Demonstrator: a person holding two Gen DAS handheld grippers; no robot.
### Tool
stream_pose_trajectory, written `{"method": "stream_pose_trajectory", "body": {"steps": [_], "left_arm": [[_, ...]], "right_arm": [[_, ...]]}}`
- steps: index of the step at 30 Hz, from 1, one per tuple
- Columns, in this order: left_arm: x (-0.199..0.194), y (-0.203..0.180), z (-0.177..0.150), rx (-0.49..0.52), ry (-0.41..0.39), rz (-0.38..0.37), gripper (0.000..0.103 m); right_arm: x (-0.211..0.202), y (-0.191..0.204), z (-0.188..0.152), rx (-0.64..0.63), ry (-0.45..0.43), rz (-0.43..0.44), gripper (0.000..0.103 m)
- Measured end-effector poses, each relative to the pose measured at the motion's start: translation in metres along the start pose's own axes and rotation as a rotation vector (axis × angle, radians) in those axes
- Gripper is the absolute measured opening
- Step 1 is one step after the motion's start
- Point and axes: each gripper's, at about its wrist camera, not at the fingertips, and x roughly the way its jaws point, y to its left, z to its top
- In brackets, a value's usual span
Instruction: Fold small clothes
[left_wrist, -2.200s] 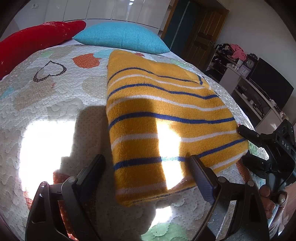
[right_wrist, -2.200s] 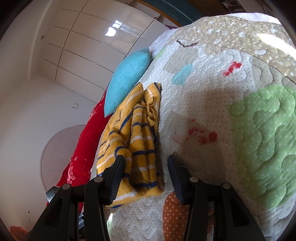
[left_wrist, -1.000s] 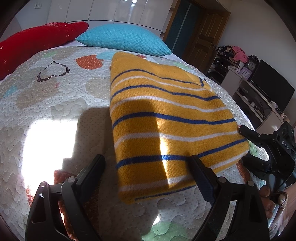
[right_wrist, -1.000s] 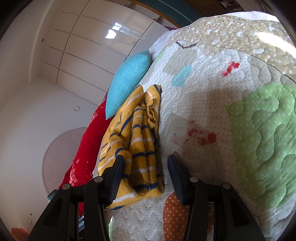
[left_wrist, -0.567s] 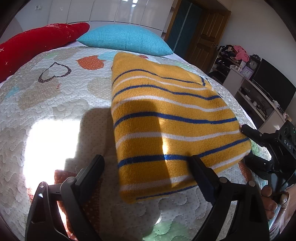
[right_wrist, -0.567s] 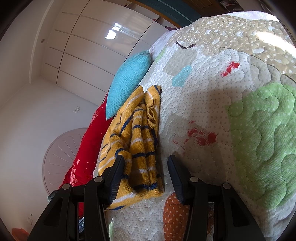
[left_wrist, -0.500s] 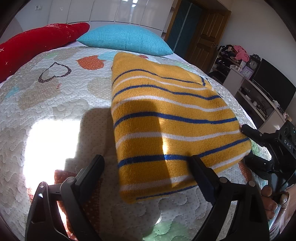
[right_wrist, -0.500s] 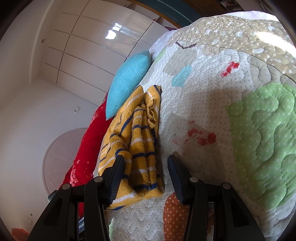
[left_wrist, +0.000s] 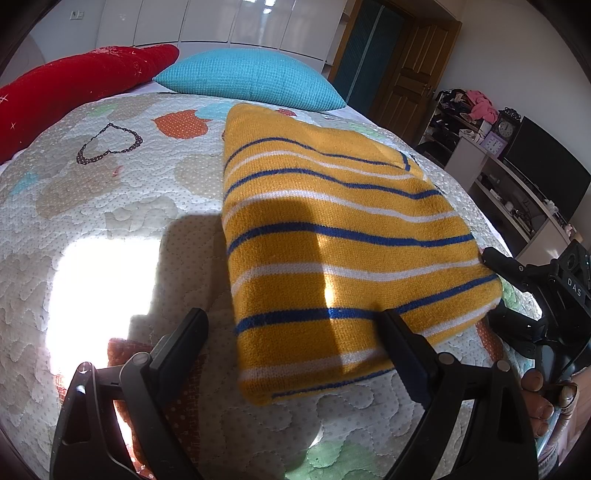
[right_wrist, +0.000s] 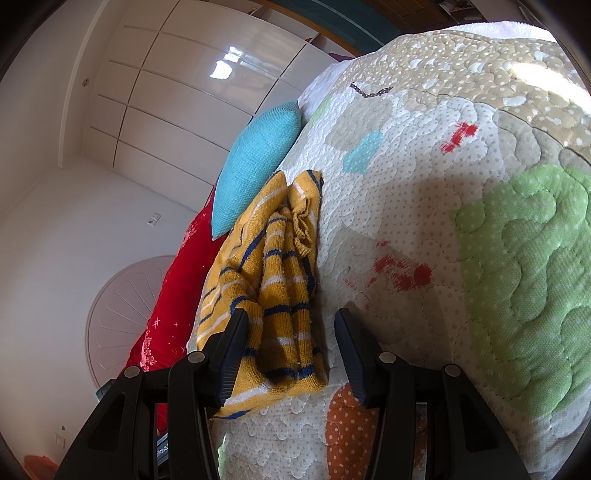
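The sweater (left_wrist: 332, 236), yellow with blue and white stripes, lay folded on the quilt (left_wrist: 110, 206). From the right wrist only its bunched open edge showed, the layers hard to count. Its long axis ran from the near corner away toward the blue pillow (left_wrist: 251, 79), stripes crossing it. The left gripper (left_wrist: 291, 332) stood wide open just short of the near edge, holding nothing. The right gripper (right_wrist: 288, 332) was about half open at the sweater's side corner; one finger possibly touched the knit, but nothing was clamped.
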Motion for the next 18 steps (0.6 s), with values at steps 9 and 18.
{"method": "stream_pose_trajectory", "body": {"steps": [9, 18], "left_arm": [[0.0, 0.0, 0.0, 0.0, -0.001, 0.001, 0.093], [-0.044, -0.012, -0.007, 0.07, -0.11, 0.279, 0.093]], "right_arm": [[0.0, 0.003, 0.0, -0.019, 0.001, -0.026, 0.052], [-0.015, 0.03, -0.014, -0.148, -0.075, -0.223, 0.074]]}}
